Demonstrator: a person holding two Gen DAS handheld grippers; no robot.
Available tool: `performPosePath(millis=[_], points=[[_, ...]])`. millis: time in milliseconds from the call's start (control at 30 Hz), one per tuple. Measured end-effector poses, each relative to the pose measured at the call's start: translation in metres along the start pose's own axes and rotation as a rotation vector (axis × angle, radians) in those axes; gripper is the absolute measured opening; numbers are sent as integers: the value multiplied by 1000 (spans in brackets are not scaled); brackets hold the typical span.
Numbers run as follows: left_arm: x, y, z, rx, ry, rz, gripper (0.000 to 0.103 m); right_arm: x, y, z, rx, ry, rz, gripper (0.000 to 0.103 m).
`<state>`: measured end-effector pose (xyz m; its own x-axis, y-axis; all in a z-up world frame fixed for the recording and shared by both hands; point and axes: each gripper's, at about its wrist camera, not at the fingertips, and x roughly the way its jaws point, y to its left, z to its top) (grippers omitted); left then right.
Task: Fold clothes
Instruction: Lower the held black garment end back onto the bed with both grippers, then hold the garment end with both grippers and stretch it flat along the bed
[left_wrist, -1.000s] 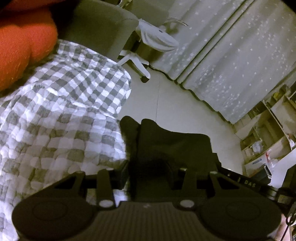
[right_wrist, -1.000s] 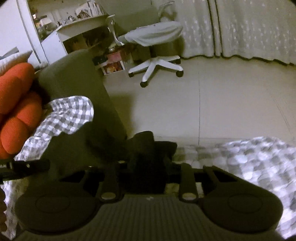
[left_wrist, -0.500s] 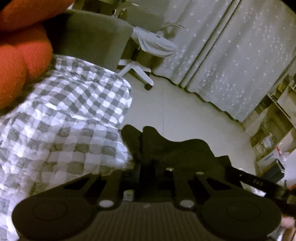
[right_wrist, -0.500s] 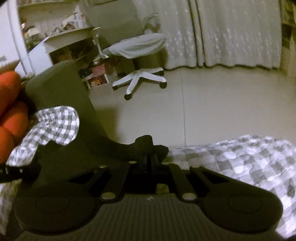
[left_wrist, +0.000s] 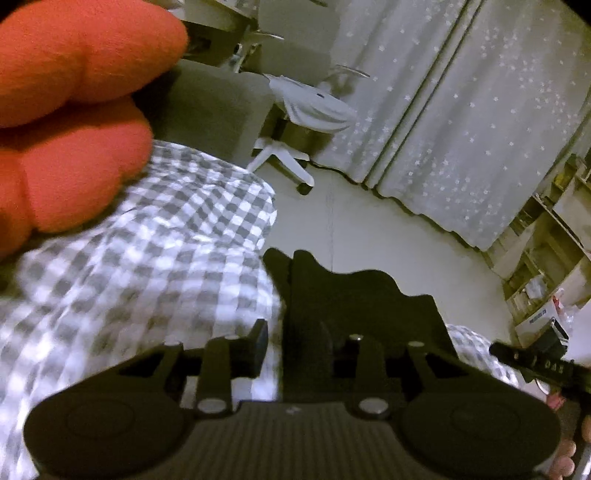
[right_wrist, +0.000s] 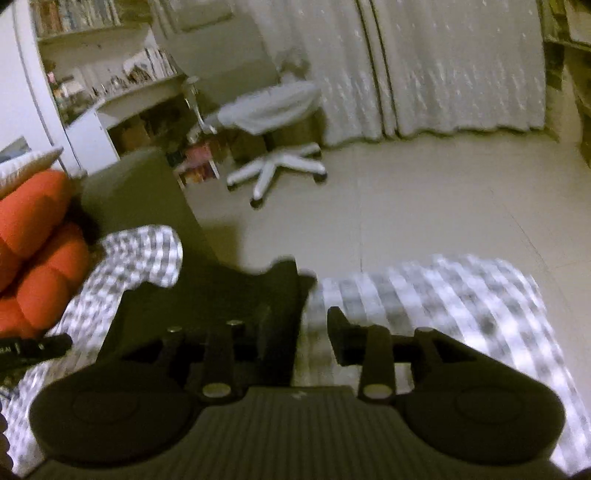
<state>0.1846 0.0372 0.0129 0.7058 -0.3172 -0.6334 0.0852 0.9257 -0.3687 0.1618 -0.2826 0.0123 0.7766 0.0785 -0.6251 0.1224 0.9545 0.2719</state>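
Note:
A dark garment (left_wrist: 354, 295) lies on the grey-and-white checked cover (left_wrist: 147, 258), its edge bunched up in front of both cameras. My left gripper (left_wrist: 291, 339) has its jaws opening: the left finger (left_wrist: 256, 345) stands clear of the cloth with checked cover showing in the gap, and the other finger is lost against the dark fabric. My right gripper (right_wrist: 301, 328) is opening too. Its right finger (right_wrist: 341, 343) is free over the checked cover (right_wrist: 443, 302), while the dark garment (right_wrist: 221, 295) lies against the left finger.
An orange cushion (left_wrist: 66, 122) and a grey padded arm (left_wrist: 207, 107) sit at the left. A white swivel chair (right_wrist: 273, 162) stands on the pale floor (right_wrist: 424, 206) before star-patterned curtains (left_wrist: 461, 110). Shelves (left_wrist: 546, 251) stand at the right. A hand (left_wrist: 569, 458) shows at the corner.
Both grippers closed on the dark garment's edge half a second ago and now stand apart again. Both views have lifted and shifted, with motion blur on the checked cover.

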Motion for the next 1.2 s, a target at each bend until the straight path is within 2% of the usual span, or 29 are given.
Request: performPosePath(millis=[333, 433, 533, 600, 733, 833, 900, 967, 1067, 1200], points=[[-76, 10, -74, -89, 61, 56, 31, -85, -7, -55, 154, 190, 142, 38], [-81, 19, -92, -117, 76, 31, 31, -103, -11, -69, 145, 182, 183, 39], [-84, 27, -106, -137, 89, 3, 31, -100, -22, -82, 195, 164, 201, 40], [-84, 28, -109, -140, 76, -18, 30, -94, -26, -92, 200, 187, 219, 40], [-81, 24, -110, -137, 64, -72, 31, -90, -15, -93, 125, 179, 280, 40], [-73, 19, -114, -117, 71, -64, 31, -82, -11, -95, 127, 190, 273, 40], [-70, 16, -117, -104, 82, -69, 31, -81, -6, -98, 85, 184, 258, 41], [-67, 14, -119, -93, 90, -83, 31, -80, 4, -98, 10, 175, 289, 41], [-64, 10, -120, -62, 95, -62, 30, -83, 18, -104, -129, 170, 336, 41], [-61, 11, -122, -46, 97, -27, 26, -78, 15, -106, -164, 178, 344, 41]])
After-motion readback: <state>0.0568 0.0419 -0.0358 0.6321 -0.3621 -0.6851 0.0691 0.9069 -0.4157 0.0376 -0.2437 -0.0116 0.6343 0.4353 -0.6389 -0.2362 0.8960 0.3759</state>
